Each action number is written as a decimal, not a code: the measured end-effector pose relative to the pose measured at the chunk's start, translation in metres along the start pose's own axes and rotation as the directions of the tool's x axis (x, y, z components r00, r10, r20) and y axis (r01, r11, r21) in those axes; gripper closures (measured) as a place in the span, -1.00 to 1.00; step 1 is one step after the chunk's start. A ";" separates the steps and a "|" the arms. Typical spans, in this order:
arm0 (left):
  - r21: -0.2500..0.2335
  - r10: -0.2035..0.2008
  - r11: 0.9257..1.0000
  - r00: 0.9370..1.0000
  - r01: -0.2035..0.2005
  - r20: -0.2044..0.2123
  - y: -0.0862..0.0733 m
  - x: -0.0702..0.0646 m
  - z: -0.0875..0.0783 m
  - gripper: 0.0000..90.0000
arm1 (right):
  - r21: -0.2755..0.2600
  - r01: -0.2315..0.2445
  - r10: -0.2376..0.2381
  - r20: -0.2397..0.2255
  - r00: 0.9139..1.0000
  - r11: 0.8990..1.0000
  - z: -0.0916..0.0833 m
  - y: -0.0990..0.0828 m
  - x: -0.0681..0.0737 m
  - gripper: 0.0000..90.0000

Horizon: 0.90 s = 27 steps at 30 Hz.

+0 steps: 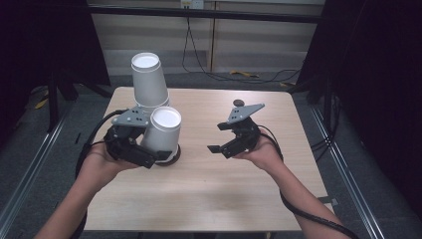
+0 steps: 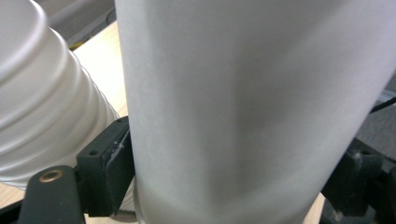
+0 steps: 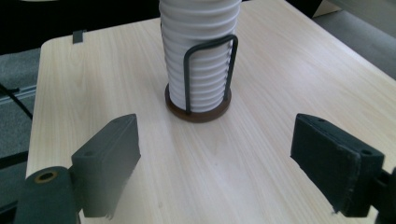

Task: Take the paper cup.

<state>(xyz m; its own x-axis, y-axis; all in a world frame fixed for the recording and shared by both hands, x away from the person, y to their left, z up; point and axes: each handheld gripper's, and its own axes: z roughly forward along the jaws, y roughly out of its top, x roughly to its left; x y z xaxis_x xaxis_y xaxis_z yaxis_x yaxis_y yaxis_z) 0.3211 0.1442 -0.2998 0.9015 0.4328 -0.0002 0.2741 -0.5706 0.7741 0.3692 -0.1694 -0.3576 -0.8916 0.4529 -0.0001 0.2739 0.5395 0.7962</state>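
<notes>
A tall stack of white paper cups [image 1: 148,79] stands on the wooden table [image 1: 224,199], ribbed rims low down. In the right gripper view the stack [image 3: 201,56] sits in a dark wire holder [image 3: 210,46] on a round brown base [image 3: 198,114]. My left gripper [image 1: 160,154] is shut on a single white paper cup [image 1: 164,130], held just in front of the stack with its white round end up. In the left gripper view this cup [image 2: 243,93] is pressed between both pads, with the stack [image 2: 42,102] at its left. My right gripper [image 1: 217,138] hovers open and empty to the right, pointing at the holder [image 3: 215,158].
Bare tabletop lies in front of and to the right of the holder. Cables [image 1: 209,69] trail over the grey floor behind the table. Dark curtains and metal rails [image 1: 30,164] flank both sides.
</notes>
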 end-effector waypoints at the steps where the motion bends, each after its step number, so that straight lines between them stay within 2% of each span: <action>1: 0.009 0.003 1.000 1.000 -0.003 0.001 0.000 -0.001 0.002 -0.62 | 0.010 0.004 -0.004 -0.002 1.000 1.000 -0.001 -0.001 0.000 -0.67; 6: 0.036 0.023 0.999 1.000 -0.023 0.019 0.002 -0.005 0.016 -0.62 | 0.055 0.029 -0.028 -0.011 1.000 0.998 -0.002 -0.007 0.000 -0.67; 7: 0.035 0.018 0.999 1.000 -0.019 0.023 0.002 -0.006 0.019 -0.62 | 0.072 0.042 -0.041 -0.012 0.999 0.997 -0.003 -0.008 0.001 -0.67; 9: 0.052 0.034 0.998 0.999 -0.036 0.028 0.003 -0.008 0.024 -0.62 | 0.099 0.063 -0.061 -0.022 0.998 0.993 -0.003 -0.011 0.002 -0.66; 13: 0.076 0.040 0.996 0.999 -0.042 0.031 0.004 -0.010 0.035 -0.62 | 0.120 0.082 -0.079 -0.031 0.996 0.989 -0.006 -0.015 0.004 -0.65; 22: 0.149 0.066 0.986 0.997 -0.071 0.042 0.003 -0.012 0.054 -0.62 | 0.175 0.117 -0.110 -0.051 0.993 0.978 -0.010 -0.018 0.005 -0.64; 27: 0.183 0.084 0.979 0.996 -0.089 0.038 0.003 -0.014 0.064 -0.62 | 0.215 0.149 -0.138 -0.068 0.988 0.965 -0.011 -0.020 0.007 -0.64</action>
<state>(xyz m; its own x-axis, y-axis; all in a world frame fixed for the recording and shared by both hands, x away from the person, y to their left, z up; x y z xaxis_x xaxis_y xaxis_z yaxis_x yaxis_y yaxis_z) 0.3304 0.0918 -0.3379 0.9334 0.3567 0.0402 0.2494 -0.7251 0.6419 0.3537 -0.1850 -0.3664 -0.9432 0.3251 -0.0687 0.2088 0.7407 0.6386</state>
